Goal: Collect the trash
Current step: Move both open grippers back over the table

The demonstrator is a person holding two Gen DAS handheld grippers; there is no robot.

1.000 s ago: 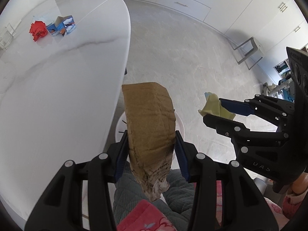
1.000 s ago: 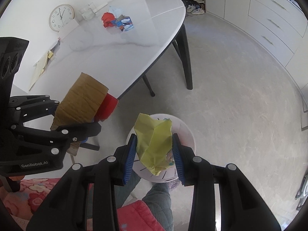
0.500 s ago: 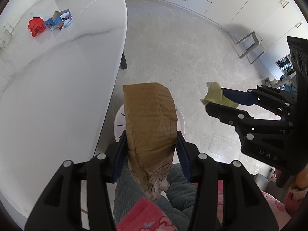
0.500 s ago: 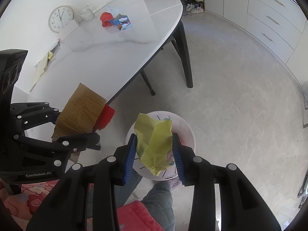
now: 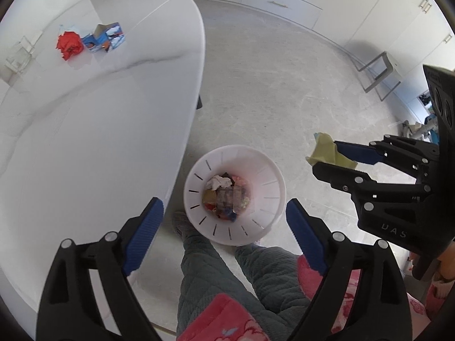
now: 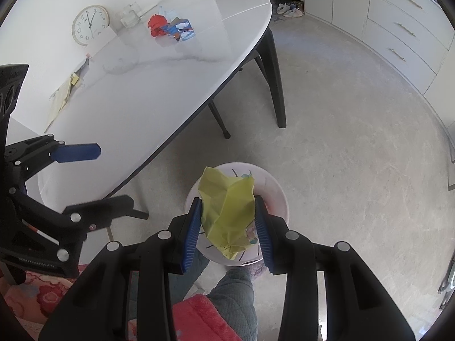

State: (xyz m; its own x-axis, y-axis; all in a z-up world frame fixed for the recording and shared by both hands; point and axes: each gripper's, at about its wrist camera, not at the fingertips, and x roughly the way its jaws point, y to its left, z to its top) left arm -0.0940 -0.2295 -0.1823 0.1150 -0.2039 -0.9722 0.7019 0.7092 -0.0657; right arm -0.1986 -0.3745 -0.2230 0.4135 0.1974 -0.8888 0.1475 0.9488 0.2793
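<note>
While the crumpled yellow wrapper (image 6: pixel 227 213) sits clamped in the right tongs (image 6: pixel 229 233) above the white bin (image 5: pixel 273 196) of trash on the floor, the left tongs (image 5: pixel 224 233) have just been opening, empty. Red paper (image 5: pixel 69 45) and a blue carton (image 5: pixel 109 37) lie on the surface (image 5: pixel 85 142).

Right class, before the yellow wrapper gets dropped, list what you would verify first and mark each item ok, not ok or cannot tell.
1. Left tool empty, its jaws having just been opening: ok.
2. Right tool gripping the yellow wrapper: ok.
3. Wrapper over the white bin mouth: ok in the right wrist view.
4. Bin has room: ok, trash lies low inside.
5. Left tool clear of the drop path: ok.
6. Table cleared: not ok, red paper and small carton remain.
</note>
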